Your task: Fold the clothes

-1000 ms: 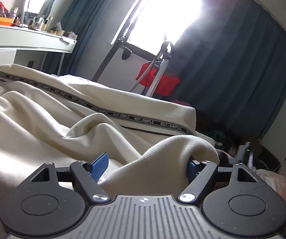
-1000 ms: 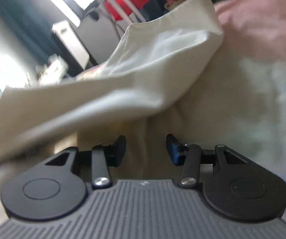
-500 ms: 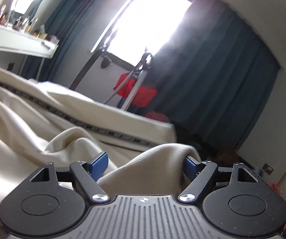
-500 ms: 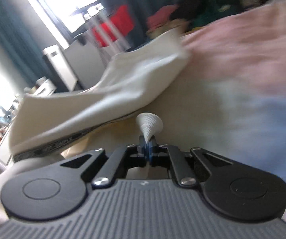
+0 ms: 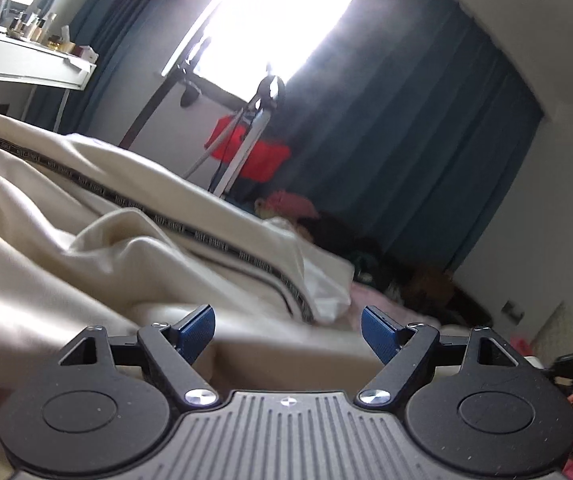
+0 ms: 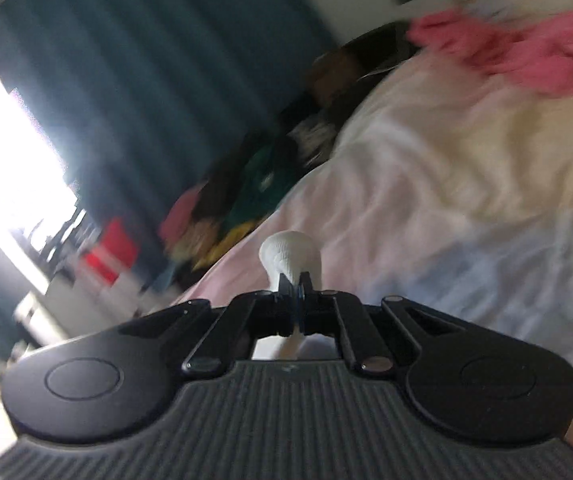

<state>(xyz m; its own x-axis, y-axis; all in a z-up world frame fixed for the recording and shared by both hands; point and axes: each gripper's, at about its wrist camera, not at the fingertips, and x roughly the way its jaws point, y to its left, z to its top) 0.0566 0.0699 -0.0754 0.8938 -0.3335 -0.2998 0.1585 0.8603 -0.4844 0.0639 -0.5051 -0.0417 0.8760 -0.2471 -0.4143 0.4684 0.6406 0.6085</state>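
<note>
A cream garment (image 5: pixel 98 248) with a black lettered stripe (image 5: pixel 246 256) lies rumpled on the bed in the left wrist view. My left gripper (image 5: pixel 288 330) is open just above its near edge, with nothing between the blue pads (image 5: pixel 196 330). My right gripper (image 6: pixel 295 286) is shut on a pinch of cream cloth (image 6: pixel 290 254) that bulges out above the tips. It is tilted and held above the pale pink bedsheet (image 6: pixel 426 184). The rest of the held cloth hangs below, hidden by the gripper body.
A white dresser (image 5: pixel 26 68) with bottles stands at the far left. A stand with a red bag (image 5: pixel 250 152) is by the bright window, in front of dark blue curtains (image 5: pixel 406 128). A pile of coloured clothes (image 6: pixel 262 184) and a pink garment (image 6: pixel 526 60) lie beyond the bed.
My left gripper let go of the cream fold it straddled and pulled back, staying open. My right gripper closed on the cloth and swung up and away, turning toward the curtains.
</note>
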